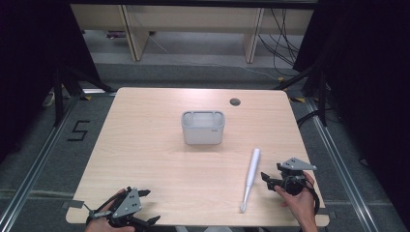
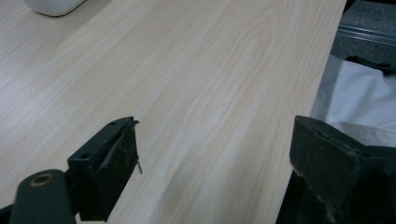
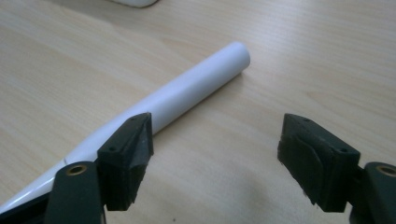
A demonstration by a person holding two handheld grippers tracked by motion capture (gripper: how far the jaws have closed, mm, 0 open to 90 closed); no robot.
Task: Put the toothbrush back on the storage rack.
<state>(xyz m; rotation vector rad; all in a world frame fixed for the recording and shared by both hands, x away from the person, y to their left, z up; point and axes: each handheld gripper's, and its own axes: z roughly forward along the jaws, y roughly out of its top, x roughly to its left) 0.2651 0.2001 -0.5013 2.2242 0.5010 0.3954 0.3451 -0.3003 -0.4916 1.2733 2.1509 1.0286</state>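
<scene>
High view: the white electric toothbrush [image 1: 250,178] lies on the table [image 1: 159,159], long axis running from 12 to 6 o'clock with a slight lean, brush tip nearest the person; the right gripper [image 1: 271,180] sits just beside it at 3 o'clock, far nearer than the left gripper [image 1: 145,205]. Left gripper view: jaws wide, bare wood between. Right gripper view: jaws wide and empty; the handle [image 3: 187,93] passes behind the left jaw toward 1 o'clock.
</scene>
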